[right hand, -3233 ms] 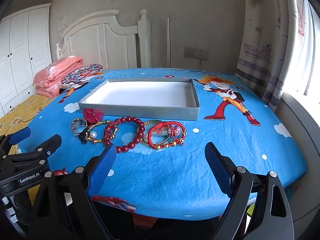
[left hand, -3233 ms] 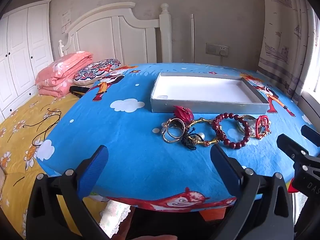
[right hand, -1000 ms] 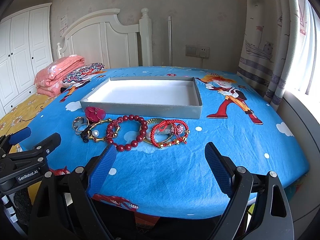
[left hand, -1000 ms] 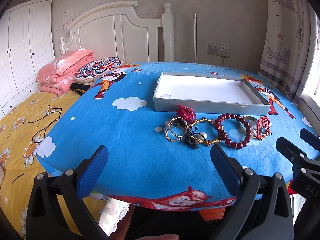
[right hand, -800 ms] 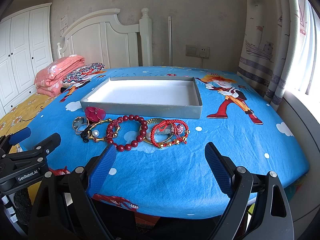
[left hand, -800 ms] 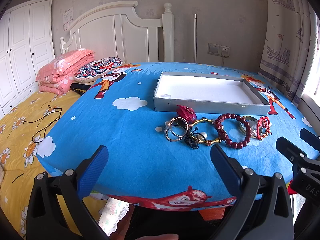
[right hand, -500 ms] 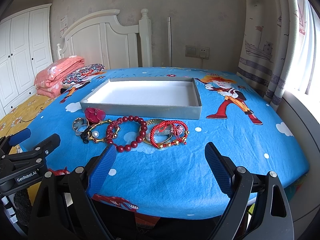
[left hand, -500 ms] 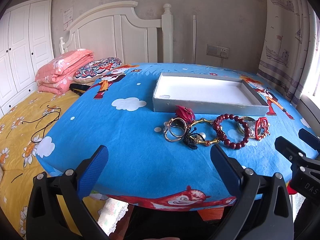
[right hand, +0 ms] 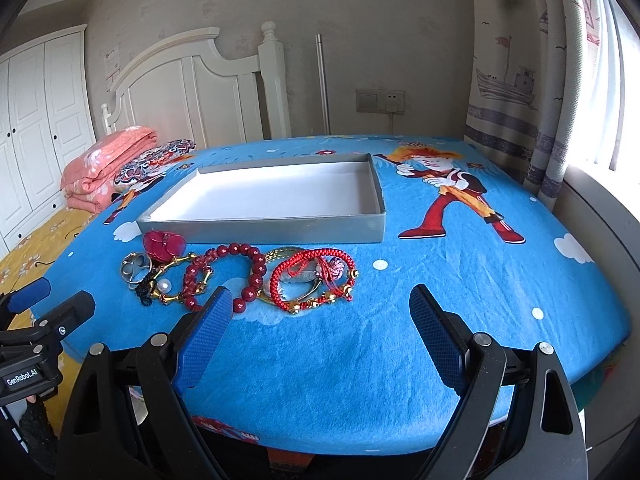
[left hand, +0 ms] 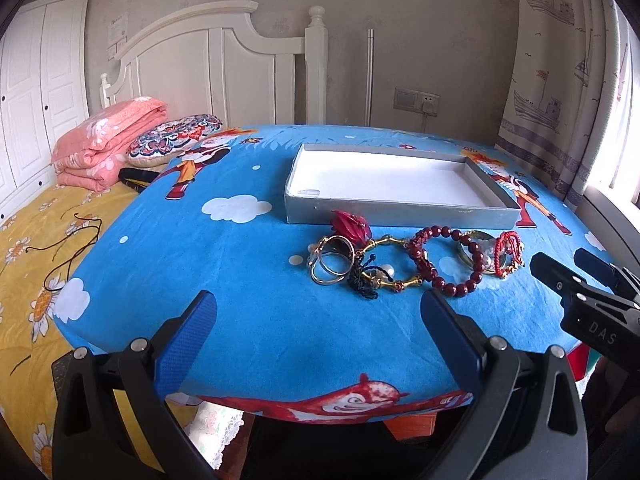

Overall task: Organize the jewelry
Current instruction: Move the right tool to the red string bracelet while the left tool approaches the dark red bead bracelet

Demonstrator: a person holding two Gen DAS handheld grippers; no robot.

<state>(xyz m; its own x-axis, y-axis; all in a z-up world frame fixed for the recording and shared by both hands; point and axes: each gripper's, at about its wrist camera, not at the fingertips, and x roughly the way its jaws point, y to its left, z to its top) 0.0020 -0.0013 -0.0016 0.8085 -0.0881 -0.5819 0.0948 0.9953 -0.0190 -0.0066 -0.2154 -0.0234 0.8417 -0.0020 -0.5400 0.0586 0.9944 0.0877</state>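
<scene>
Blue cartoon tablecloth (right hand: 440,280) bears tangled red-and-gold bracelets (right hand: 256,276) before grey tray (right hand: 264,226)

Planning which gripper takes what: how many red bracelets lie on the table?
2, both in front of the grey tray: a dark red bead bracelet mid-pile and a red braided cord bracelet at the right end. The overlapping pile may hide more.

Your right gripper (right hand: 320,322) hangs over the near edge of the blue desk (right hand: 460,280), jaws wide apart and empty. Jewelry lies in a row at 11 o'clock: red cord bracelet (right hand: 314,276), dark red bead bracelet (right hand: 252,270), silver rings (right hand: 135,267). The grey tray (right hand: 280,230) sits just beyond. Your left gripper (right hand: 46,312) shows at 9 o'clock.
</scene>
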